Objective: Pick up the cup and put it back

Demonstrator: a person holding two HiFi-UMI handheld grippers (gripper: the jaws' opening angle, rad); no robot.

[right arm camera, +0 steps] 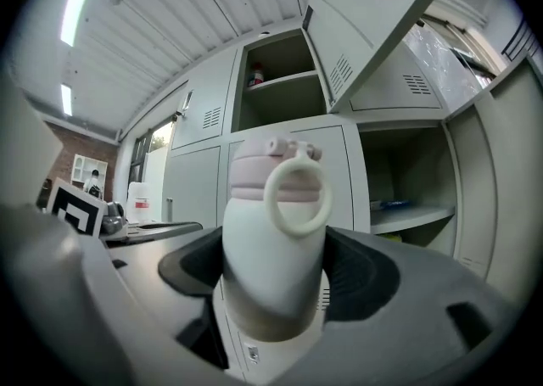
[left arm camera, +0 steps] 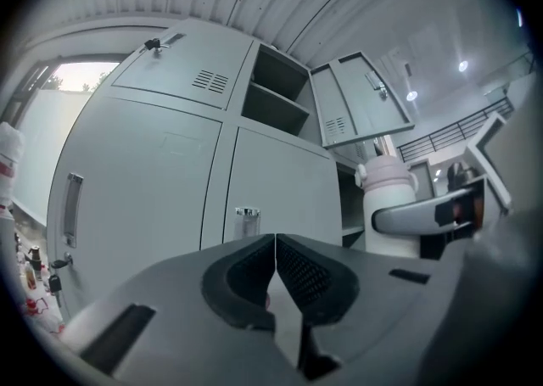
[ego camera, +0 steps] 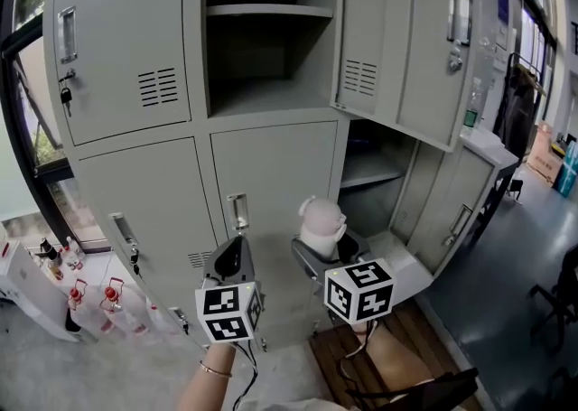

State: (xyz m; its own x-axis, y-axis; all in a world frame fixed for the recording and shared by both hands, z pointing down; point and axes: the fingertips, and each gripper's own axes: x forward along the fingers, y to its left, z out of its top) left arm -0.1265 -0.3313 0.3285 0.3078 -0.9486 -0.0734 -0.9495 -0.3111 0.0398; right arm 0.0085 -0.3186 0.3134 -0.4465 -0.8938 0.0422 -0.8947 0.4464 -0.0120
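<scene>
Carry step, I'd say: R gripper (right arm camera: pixel 276 264) fingers clamped wide on cup (right arm camera: pixel 273 206), in front of locker (ego camera: pixel 271 165). L gripper (left arm camera: pixel 275 270) fingers shut, empty. Next – prob set cup upright in locker.

The right tool (ego camera: pixel 323 245) is gripping a pale pink and white lidded cup (ego camera: pixel 321 222), holding it upright in front of a tall grey metal locker cabinet (ego camera: pixel 135 174). The left tool (ego camera: pixel 230 258), its jaws drawn together, is pointing at a closed lower door (ego camera: pixel 271 174) just beside the cup. An upper door (ego camera: pixel 397 30) and a lower right door (ego camera: pixel 461 197) are hanging open, showing grey shelves (ego camera: pixel 271 10). Clear bottles with red caps (ego camera: pixel 90 299) are standing by the cabinet's foot at lower left.
</scene>
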